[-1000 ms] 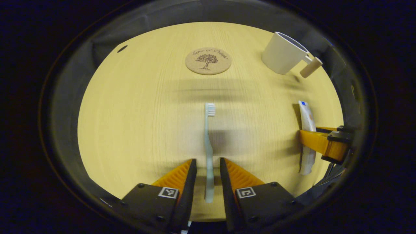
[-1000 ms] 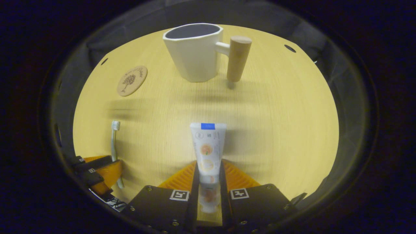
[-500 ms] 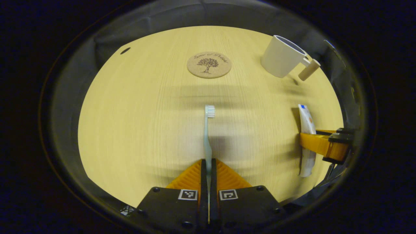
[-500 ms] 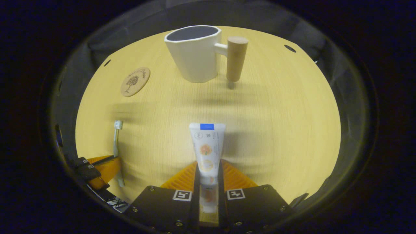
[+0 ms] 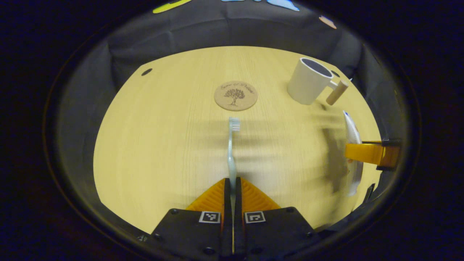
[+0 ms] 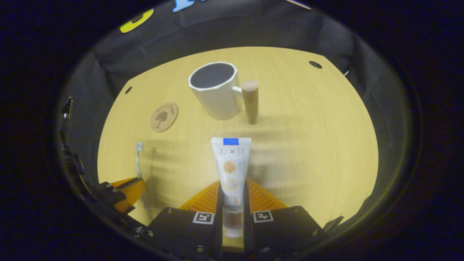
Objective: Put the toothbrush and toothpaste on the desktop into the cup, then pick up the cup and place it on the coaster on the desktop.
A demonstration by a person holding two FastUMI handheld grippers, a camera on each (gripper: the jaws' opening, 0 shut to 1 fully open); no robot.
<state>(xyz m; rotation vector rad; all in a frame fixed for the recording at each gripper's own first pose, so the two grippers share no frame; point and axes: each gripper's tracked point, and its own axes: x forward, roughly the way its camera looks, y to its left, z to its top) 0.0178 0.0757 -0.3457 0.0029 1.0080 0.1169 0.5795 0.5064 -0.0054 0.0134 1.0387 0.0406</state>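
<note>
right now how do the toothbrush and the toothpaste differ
The toothbrush is a thin pale stick with bristles at its far end; the toothpaste is a wide flat white tube with printed pictures. The left gripper clamps the toothbrush, the right gripper the toothpaste. Both point forward from shut fingers, and seem lifted above the desktop.

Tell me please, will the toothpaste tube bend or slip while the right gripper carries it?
The toothpaste tube probably stays fairly straight: it juts forward unsagging. The right gripper clamps near its cap end, so slipping seems unlikely, though soft walls may dent.
</note>
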